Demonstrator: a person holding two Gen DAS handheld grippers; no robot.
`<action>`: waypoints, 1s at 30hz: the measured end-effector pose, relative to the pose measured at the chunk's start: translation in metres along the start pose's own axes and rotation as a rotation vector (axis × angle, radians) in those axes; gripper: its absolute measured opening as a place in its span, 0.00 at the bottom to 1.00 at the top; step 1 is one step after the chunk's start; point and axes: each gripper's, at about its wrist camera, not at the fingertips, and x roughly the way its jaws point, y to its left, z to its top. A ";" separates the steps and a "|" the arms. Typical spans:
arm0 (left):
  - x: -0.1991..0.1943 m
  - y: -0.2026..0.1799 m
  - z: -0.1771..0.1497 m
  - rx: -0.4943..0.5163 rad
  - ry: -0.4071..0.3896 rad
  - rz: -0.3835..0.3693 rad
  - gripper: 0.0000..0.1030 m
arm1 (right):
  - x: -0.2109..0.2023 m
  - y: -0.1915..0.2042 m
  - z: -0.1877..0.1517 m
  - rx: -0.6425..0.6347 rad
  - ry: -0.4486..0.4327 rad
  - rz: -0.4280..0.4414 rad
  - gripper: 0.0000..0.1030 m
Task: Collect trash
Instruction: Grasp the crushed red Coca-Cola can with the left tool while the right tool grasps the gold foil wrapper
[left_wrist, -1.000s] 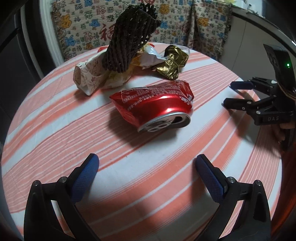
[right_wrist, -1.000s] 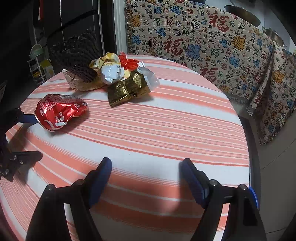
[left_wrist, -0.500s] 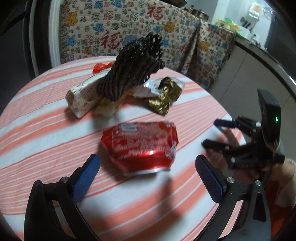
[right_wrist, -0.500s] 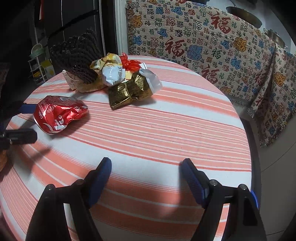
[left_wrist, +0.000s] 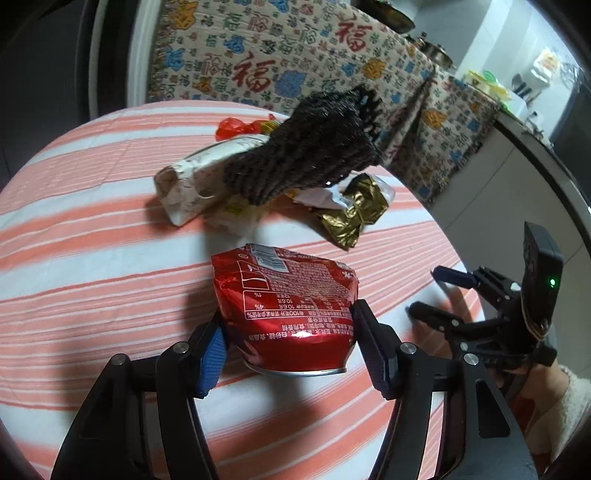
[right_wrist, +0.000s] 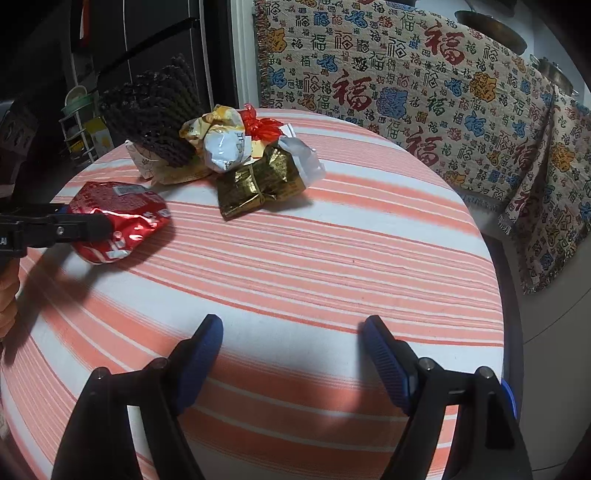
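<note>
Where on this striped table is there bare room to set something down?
Bare cloth lies between the right gripper and the gold wrapper, out to the table edge by the blanket. Crowded: the far pile around the black foam net and the crushed can.

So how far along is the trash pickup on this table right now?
Nothing looks collected yet. In hand: the left gripper is shut on the crushed red can. Left: the black foam net, gold wrapper and paper wrappers remain on the table. The right gripper is open, empty.

Left claw (left_wrist: 288, 345) clamped on crushed red can (left_wrist: 286, 314); right claw (left_wrist: 439, 295) spread nearby.
</note>
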 end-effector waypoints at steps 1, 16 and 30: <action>-0.001 0.001 -0.001 -0.004 -0.002 0.005 0.63 | 0.002 -0.002 0.003 0.006 0.001 -0.003 0.78; -0.004 -0.002 -0.013 0.064 0.003 0.077 0.63 | 0.035 -0.024 0.082 0.251 -0.112 0.140 0.73; -0.014 0.011 -0.021 0.029 0.001 0.102 0.63 | 0.007 -0.004 0.010 0.238 0.107 0.197 0.36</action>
